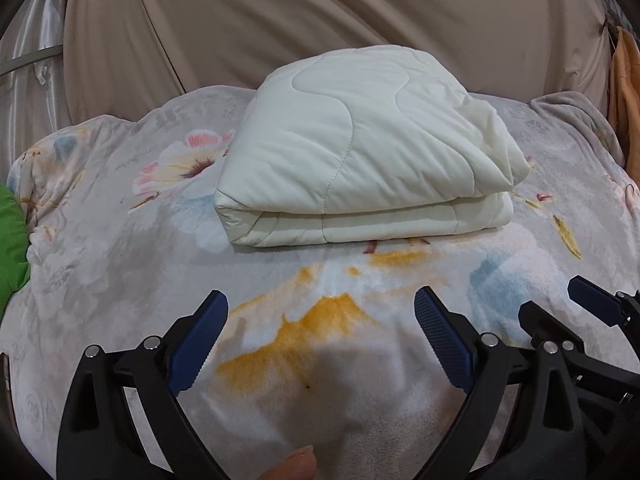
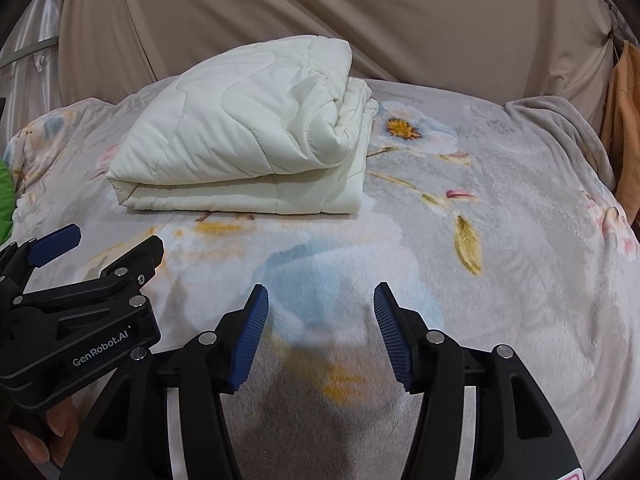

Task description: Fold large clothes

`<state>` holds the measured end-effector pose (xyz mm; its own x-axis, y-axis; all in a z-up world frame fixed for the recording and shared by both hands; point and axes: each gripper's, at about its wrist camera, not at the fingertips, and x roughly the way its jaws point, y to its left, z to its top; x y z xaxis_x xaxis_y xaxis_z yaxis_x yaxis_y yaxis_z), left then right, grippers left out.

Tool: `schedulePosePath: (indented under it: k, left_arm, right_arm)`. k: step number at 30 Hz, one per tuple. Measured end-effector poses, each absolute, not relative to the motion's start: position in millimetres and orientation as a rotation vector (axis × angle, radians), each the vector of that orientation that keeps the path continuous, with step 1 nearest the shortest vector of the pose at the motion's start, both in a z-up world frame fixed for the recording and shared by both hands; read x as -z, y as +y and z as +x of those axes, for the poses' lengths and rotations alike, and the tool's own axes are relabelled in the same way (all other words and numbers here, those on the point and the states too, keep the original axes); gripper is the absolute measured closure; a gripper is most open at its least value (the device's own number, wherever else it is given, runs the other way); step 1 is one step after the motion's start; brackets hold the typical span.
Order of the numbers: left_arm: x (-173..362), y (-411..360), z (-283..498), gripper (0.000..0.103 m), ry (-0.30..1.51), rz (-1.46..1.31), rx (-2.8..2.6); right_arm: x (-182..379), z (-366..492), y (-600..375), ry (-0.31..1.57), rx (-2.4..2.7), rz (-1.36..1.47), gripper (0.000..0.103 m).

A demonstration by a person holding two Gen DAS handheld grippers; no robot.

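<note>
A cream quilted blanket (image 1: 360, 148) lies folded in a thick rectangle on the flowered bed cover (image 1: 120, 264); it also shows in the right wrist view (image 2: 240, 148), left of centre. My left gripper (image 1: 320, 316) is open and empty, well short of the blanket's near edge. My right gripper (image 2: 320, 304) is open and empty, also short of the blanket and to its right. The right gripper shows at the right edge of the left wrist view (image 1: 560, 304); the left gripper shows at the left of the right wrist view (image 2: 108, 244).
A beige curtain (image 1: 320, 12) hangs behind the bed. A green cloth (image 1: 12, 240) lies at the bed's left edge. An orange cloth (image 2: 624, 128) hangs at the far right. A grey cover fold (image 2: 560, 128) bunches at the back right.
</note>
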<state>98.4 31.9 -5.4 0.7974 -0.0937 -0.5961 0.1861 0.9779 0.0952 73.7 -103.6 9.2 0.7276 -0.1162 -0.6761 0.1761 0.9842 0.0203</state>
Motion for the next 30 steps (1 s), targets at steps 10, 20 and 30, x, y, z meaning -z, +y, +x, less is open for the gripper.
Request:
schedulePosePath:
  k: [10,20,30]
  left_arm:
    - [8.9,29.0,100.9,0.011,0.65,0.176,0.157]
    - [11.7,30.1,104.2,0.011,0.673,0.169,0.156]
    - [12.0,30.6,104.0,0.012,0.673,0.168,0.154]
  right_arm:
    - [-4.2,76.2,-106.6,0.767,0.17,0.124,0.049]
    - [-2.7,78.2,-105.5,0.778,0.177,0.11,0.049]
    - [-2.3,78.7,-102.6,0.78,0.189,0.093,0.049]
